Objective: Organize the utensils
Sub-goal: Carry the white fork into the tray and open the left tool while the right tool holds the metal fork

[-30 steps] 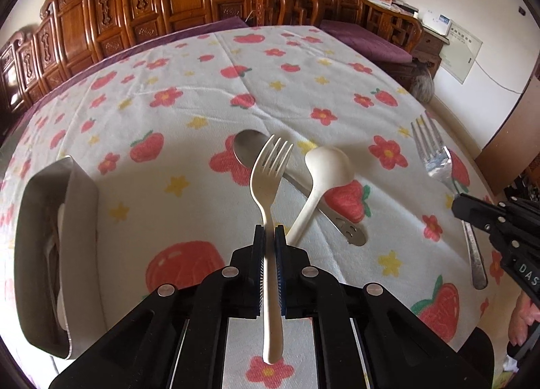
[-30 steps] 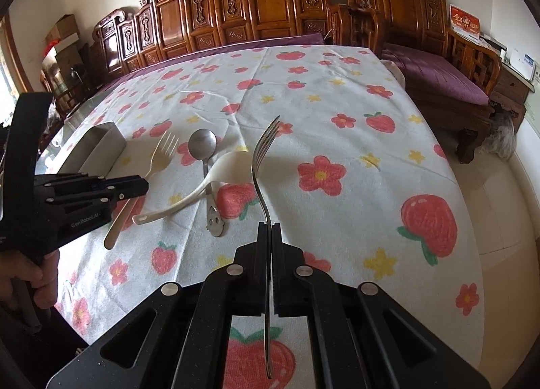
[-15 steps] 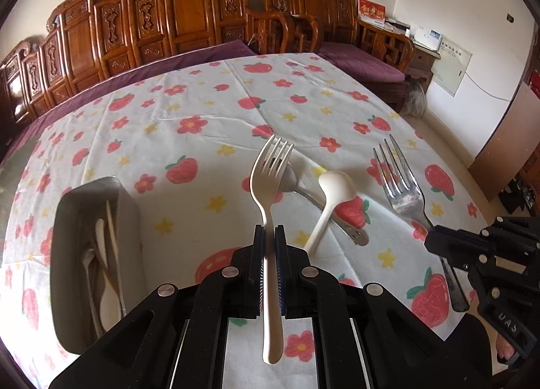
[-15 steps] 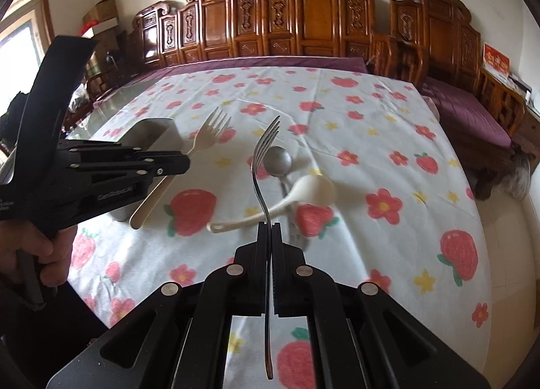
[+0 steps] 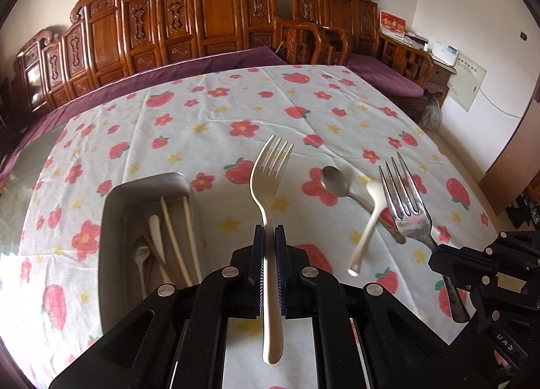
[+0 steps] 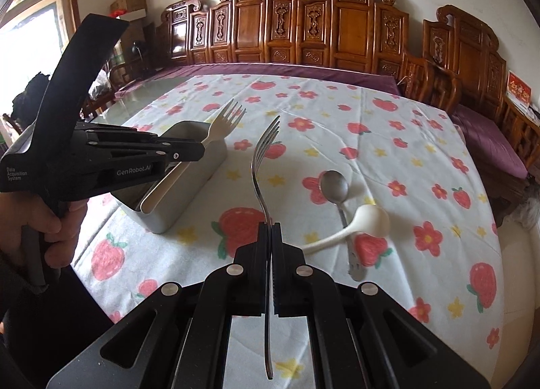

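Left wrist view: left gripper [image 5: 270, 237] clamped tight on the cream plastic fork [image 5: 270, 186], tines up past the fingertips, handle trailing back between the fingers. Steel utensil box [image 5: 111, 227] at the tablecloth's [image 5: 219, 119] left side holds chopsticks and spoons. Right gripper [image 5: 438, 254] at the right edge pinches the metal fork [image 5: 406, 210].

Right wrist view: writing reads "GenRobot.AI" and "Data Acquisition System" on the left gripper body. Right gripper jaws closed on the metal fork's neck. Metal spoon [image 6: 334, 186] and white ladle spoon [image 6: 369, 220] lie crossed near the cloth's right side.
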The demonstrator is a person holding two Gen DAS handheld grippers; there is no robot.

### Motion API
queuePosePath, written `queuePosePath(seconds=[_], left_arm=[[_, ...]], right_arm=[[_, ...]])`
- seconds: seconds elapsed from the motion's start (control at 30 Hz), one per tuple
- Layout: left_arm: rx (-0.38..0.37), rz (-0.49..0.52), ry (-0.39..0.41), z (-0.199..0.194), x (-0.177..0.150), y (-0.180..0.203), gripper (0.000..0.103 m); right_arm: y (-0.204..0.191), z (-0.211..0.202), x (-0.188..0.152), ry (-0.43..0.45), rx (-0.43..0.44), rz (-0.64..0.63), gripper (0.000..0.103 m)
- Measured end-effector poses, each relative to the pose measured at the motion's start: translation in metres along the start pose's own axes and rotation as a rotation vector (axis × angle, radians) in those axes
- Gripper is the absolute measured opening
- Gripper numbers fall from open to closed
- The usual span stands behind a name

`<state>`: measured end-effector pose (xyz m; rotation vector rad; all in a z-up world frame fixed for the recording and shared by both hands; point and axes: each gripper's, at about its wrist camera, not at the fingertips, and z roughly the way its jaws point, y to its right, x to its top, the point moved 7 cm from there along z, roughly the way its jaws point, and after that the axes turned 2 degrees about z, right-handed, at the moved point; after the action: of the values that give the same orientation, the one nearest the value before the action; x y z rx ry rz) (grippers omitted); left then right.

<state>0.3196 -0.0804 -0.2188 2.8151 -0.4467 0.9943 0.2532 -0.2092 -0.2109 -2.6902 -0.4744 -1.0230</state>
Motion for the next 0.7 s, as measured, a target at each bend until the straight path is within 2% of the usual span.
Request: queuePosePath(seconds=[0.43,0.7], left_arm=[[0.048,-0.028,0.041,-0.001,-0.008,-0.068,0.006],[0.05,-0.147,-0.021,0.028,-0.031,-0.113,0.006]], right_arm=[[-0.029,0.042,0.006,-0.046,0.026,-0.03,0.003],[-0.037,0.059,0.01,-0.063,0.03,-0.04,0.003]])
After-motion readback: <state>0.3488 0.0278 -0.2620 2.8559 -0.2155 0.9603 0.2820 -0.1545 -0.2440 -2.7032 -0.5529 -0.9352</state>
